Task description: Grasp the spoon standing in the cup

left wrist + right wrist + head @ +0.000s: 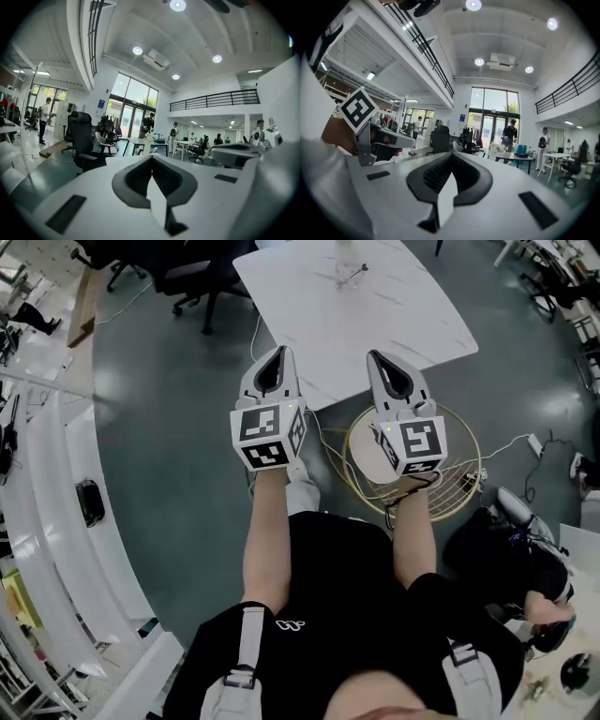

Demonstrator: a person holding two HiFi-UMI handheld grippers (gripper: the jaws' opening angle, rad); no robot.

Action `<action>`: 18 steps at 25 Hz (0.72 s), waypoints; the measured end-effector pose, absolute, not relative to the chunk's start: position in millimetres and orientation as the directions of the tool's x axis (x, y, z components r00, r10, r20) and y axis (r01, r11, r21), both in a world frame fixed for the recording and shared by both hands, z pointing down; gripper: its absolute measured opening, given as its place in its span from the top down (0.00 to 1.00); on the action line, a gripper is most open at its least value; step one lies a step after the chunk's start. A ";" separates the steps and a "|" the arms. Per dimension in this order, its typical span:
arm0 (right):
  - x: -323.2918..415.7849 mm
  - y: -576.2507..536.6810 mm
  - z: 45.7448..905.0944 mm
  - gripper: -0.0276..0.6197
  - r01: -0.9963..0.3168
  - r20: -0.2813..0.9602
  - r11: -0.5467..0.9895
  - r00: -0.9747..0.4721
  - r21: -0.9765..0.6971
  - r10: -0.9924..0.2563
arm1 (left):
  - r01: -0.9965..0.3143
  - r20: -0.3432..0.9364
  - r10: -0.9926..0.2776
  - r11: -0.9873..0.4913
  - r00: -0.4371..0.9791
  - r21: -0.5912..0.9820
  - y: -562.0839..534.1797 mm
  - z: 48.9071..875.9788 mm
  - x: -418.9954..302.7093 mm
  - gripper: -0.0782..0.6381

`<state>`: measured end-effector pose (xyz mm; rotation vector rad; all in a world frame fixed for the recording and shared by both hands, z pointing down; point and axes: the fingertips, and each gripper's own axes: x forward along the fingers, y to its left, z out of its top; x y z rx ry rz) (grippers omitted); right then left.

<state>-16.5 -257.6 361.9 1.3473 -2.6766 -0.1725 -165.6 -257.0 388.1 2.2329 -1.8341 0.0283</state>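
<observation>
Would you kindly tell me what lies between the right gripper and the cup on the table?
Only bare white tabletop, as the head view shows; nothing stands between the right gripper and the cup.

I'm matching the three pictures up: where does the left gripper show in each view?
Head view: left gripper is left of centre, jaws together, beside the right gripper.
Left gripper view: it fills the bottom centre.
Right gripper view: it is at the left, marker cube on top.
Shared landmark: black office chair.
</observation>
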 end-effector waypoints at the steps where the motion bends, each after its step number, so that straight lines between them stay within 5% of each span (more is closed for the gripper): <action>1: -19.5 -270.1 368.7 0.95 -0.787 0.083 0.595 -0.590 0.161 -0.803 | -0.970 0.185 -0.963 -0.163 0.197 0.182 -269.2 396.9 -171.5 0.87; 18: 6.3 -366.4 459.2 0.95 -0.842 0.244 0.539 -0.521 0.006 -0.818 | -0.933 0.314 -0.896 -0.230 0.314 0.276 -355.0 480.4 -149.3 0.87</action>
